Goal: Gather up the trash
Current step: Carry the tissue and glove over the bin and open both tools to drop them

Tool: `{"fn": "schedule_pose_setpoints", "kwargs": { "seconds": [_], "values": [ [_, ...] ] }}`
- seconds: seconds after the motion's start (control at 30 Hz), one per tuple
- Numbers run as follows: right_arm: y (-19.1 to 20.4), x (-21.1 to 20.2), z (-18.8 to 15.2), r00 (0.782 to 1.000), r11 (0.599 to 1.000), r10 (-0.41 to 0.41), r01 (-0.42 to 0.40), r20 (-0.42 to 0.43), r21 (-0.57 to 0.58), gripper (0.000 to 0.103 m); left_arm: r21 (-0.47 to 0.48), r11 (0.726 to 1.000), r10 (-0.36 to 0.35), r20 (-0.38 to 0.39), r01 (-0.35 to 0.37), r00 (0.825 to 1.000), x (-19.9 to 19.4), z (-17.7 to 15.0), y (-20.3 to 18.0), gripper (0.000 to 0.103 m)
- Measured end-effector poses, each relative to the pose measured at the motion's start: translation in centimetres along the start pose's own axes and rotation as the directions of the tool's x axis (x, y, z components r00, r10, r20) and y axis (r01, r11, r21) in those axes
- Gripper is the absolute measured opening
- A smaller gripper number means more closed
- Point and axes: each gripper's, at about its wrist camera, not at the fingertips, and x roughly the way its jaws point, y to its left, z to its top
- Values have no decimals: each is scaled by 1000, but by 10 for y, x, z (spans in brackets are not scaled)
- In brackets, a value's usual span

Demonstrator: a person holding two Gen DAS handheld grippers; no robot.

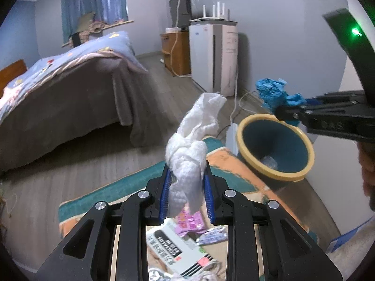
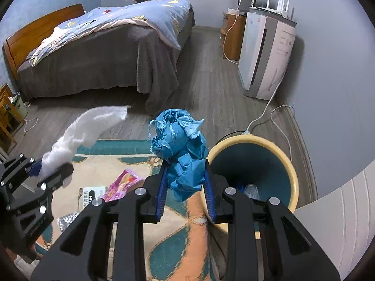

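Bedroom floor, patterned rug (image 2: pixel 98 171) underfoot: left tongs (image 1: pixel 186 182) clamp a white tissue wad (image 1: pixel 194 145) above the rug, right tongs (image 2: pixel 185 182) grip crumpled blue paper (image 2: pixel 180 149) just beside the yellow-rimmed bin (image 2: pixel 288 159) at the rug's edge; bed (image 2: pixel 105 53) beyond.

A patterned rug (image 2: pixel 98 168) on the wood floor (image 2: pixel 206 89) carries a pink wrapper (image 2: pixel 121 185) (crumpled).

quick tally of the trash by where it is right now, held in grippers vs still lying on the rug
Held in grippers: 2, the crumpled white tissue wad in the left gripper and the crumpled blue paper wad in the right gripper.
Lying on the rug: 2 clearly seen, the pink snack wrapper and the white printed box.
Total: 4
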Motion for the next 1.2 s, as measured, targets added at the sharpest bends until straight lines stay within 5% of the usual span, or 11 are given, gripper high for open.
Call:
{"fn": "schedule_pose_setpoints", "kwargs": {
  "seconds": [1.2],
  "values": [
    [-165, 48, -36, 986, 971, -78, 109, -148, 213, 27, 105, 980, -156, -115, 169, 981, 73, 13, -125, 27]
  ]
}}
